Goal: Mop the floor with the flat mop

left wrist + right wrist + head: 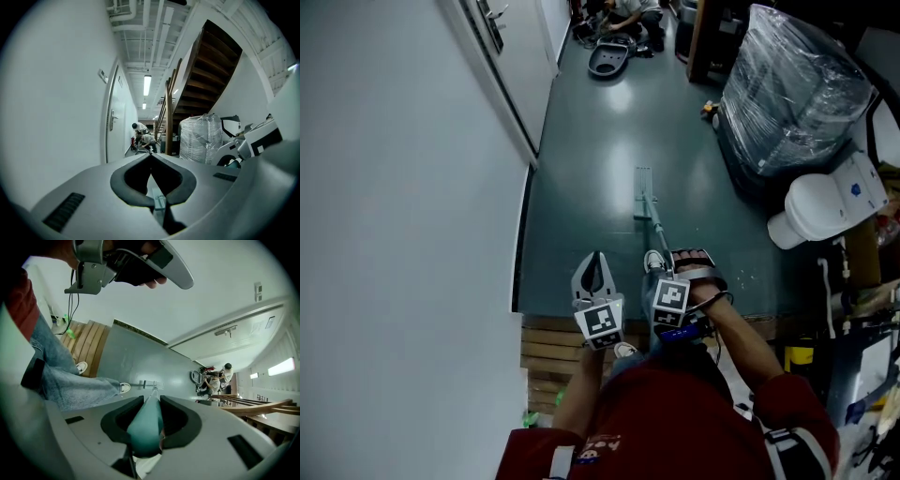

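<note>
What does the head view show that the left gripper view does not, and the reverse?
Only the head view: the right gripper shut on the mop handle, and the wooden planks. Only the left gripper view: the ceiling light and the underside of the dark staircase. Both: the left gripper, jaws together and empty, the plastic-wrapped bundle, the white door, and people crouching at the corridor's far end.
</note>
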